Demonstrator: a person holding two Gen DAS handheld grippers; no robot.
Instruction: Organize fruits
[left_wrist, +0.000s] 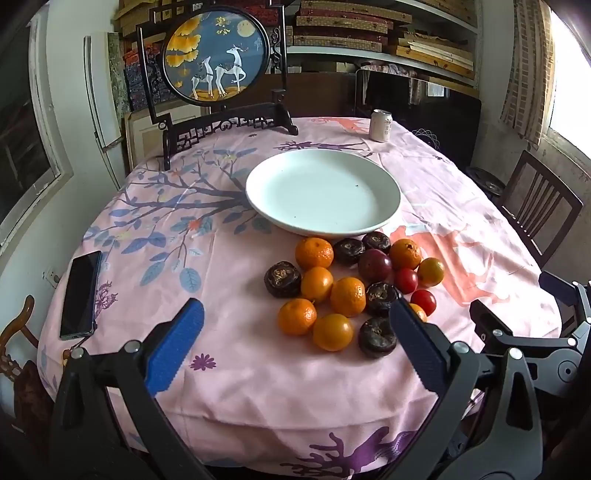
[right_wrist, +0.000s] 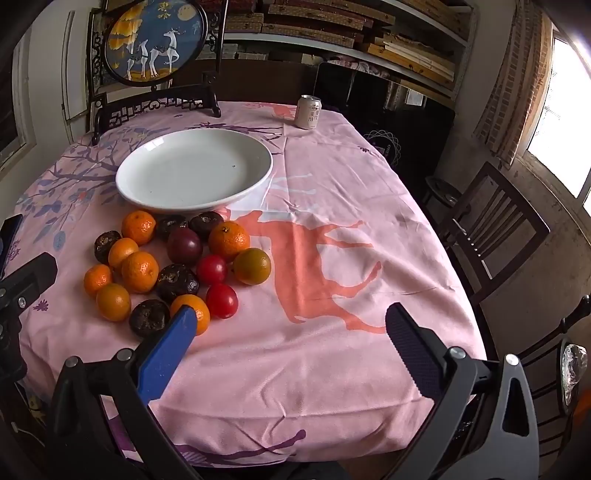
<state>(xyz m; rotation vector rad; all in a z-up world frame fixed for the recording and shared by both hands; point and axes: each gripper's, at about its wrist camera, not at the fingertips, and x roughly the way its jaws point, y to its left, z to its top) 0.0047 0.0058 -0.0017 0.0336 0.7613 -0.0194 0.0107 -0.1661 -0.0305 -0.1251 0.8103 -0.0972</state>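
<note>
A pile of fruit lies on the pink tablecloth in front of an empty white plate (left_wrist: 323, 192) (right_wrist: 194, 171): several mandarins (left_wrist: 314, 253) (right_wrist: 139, 271), dark wrinkled fruits (left_wrist: 282, 279) (right_wrist: 176, 282), a purple passion fruit (left_wrist: 374, 264) (right_wrist: 184, 244) and two red tomatoes (left_wrist: 405, 280) (right_wrist: 221, 301). My left gripper (left_wrist: 297, 314) is open and empty, hovering just before the pile's near side. My right gripper (right_wrist: 291, 317) is open and empty, to the right of the pile; its left finger (right_wrist: 166, 354) overlaps the nearest mandarin (right_wrist: 195, 312).
A black phone (left_wrist: 80, 295) lies at the table's left edge. A drink can (left_wrist: 381, 125) (right_wrist: 308, 112) stands at the far side, next to a round deer screen on a dark stand (left_wrist: 216, 59). Wooden chairs (right_wrist: 491, 229) stand to the right.
</note>
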